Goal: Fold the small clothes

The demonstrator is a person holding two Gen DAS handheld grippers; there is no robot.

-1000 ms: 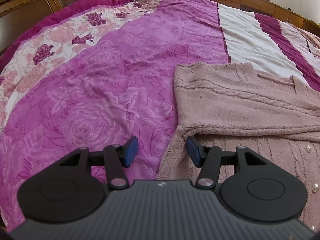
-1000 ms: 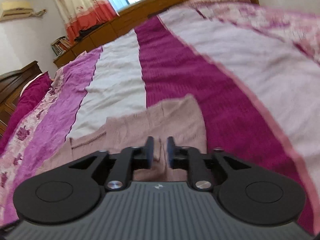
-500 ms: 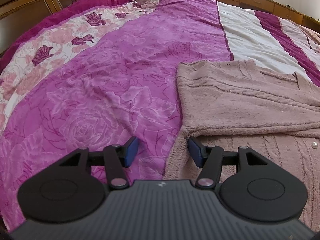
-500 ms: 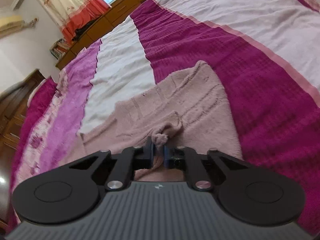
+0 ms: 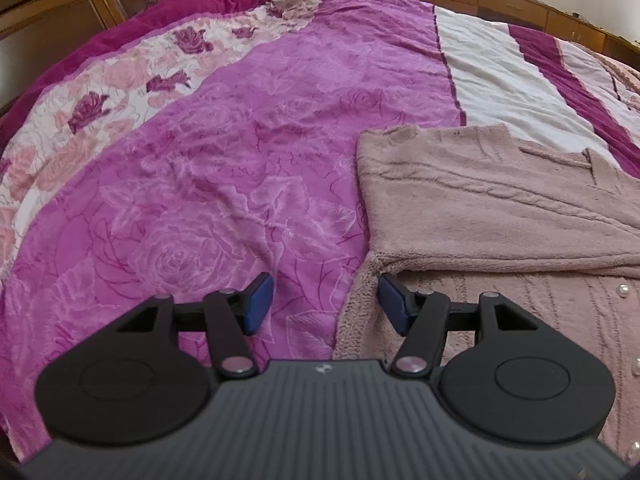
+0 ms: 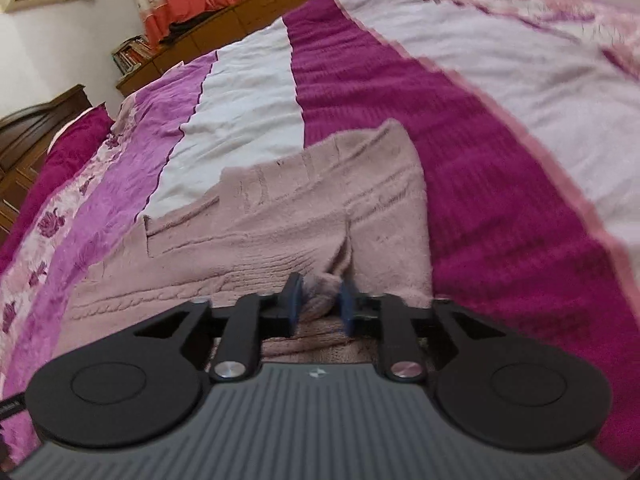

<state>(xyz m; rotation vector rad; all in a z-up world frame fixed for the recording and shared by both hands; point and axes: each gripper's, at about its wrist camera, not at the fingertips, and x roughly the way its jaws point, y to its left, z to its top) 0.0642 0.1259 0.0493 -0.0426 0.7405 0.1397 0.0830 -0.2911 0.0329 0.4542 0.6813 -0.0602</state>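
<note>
A dusty pink knitted cardigan point(image 5: 500, 204) with pearl buttons lies on the bed, one sleeve folded across its body. My left gripper point(image 5: 324, 300) is open and empty, low over the cardigan's left edge, its right finger over the knit. In the right wrist view the same cardigan point(image 6: 280, 216) lies ahead. My right gripper point(image 6: 320, 304) is shut on a bunched fold of the cardigan, pinched between its blue pads.
The bed point(image 5: 200, 160) is covered with a magenta rose-pattern spread with white and dark purple stripes point(image 6: 360, 80). Wooden cabinets point(image 5: 60, 8) line the far side. A bookshelf and orange curtain point(image 6: 168, 12) stand beyond the bed.
My right gripper has pulled its pinched fold of cardigan across, and its jaws stand a little wider around thicker cloth. My left gripper has barely moved and stays open.
</note>
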